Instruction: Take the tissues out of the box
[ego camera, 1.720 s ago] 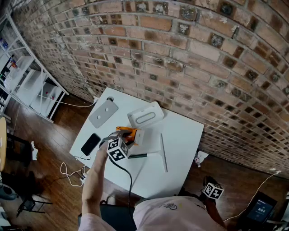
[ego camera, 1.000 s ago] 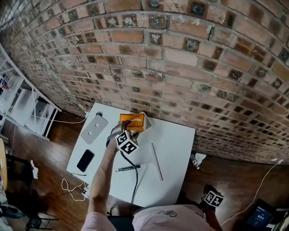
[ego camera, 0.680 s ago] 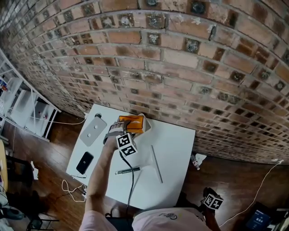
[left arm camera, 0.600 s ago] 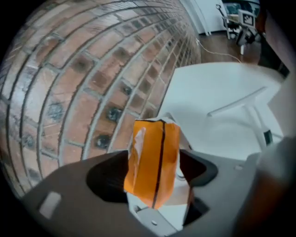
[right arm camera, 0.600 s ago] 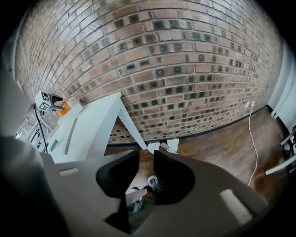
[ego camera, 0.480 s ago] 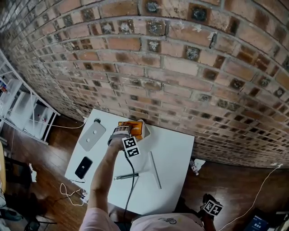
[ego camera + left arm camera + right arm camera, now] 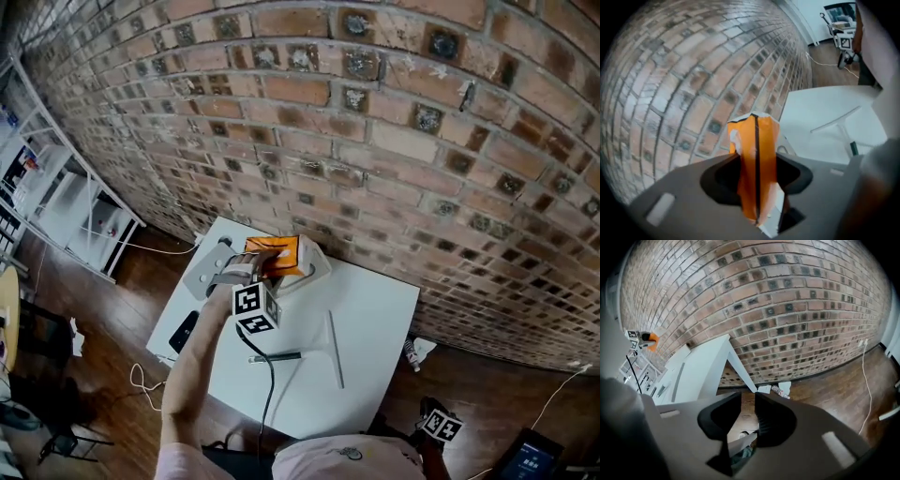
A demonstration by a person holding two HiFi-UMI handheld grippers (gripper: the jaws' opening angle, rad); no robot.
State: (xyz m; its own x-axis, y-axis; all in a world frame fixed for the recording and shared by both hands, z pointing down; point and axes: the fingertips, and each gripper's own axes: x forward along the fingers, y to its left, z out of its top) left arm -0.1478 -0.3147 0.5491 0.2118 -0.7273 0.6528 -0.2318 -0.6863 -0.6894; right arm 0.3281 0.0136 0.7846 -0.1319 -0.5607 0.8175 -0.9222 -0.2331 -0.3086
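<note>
A brick wall rises behind the white table. My left gripper is closing its jaws on the orange tissue pack, which stands upright between the pads. The box sits just past the tips. I'd let the pads seat on the pack's flat sides, then draw it straight back toward me without twisting. My right gripper hangs off the table with its jaws slightly parted and holds nothing.
</note>
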